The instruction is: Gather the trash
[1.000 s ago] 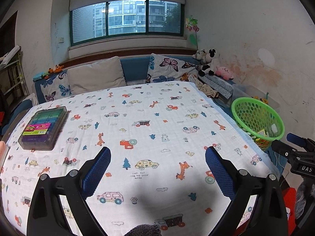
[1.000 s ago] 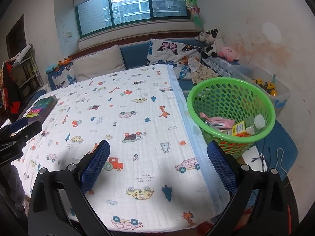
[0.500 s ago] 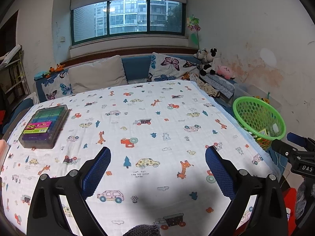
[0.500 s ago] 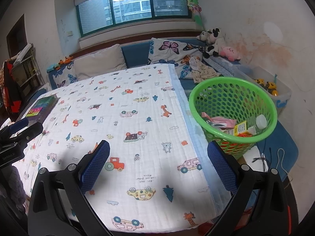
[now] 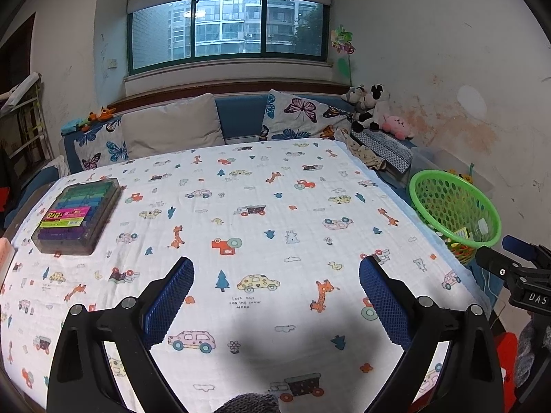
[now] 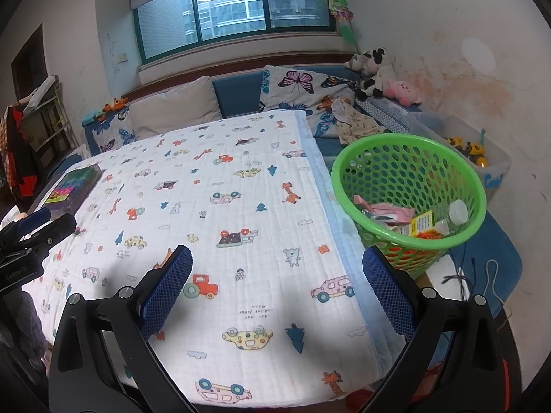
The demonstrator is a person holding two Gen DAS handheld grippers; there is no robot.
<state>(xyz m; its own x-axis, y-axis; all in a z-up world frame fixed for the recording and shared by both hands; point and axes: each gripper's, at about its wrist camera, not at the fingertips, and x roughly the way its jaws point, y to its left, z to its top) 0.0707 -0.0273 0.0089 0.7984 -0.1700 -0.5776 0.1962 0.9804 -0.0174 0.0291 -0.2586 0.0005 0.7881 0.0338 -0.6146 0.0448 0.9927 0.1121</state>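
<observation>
My left hand-held gripper is spread wide above the bench, holding and touching nothing; my right hand-held gripper is equally released near the bench's right edge. One green basket stands just off that edge, holding the trash: pink wrappers, a yellow packet, a clear bottle. One box of coloured blocks sits at the left edge.

Counter covered by a white cartoon-print cloth. Clear box of coloured blocks sits flat on cloth near far-left corner.
</observation>
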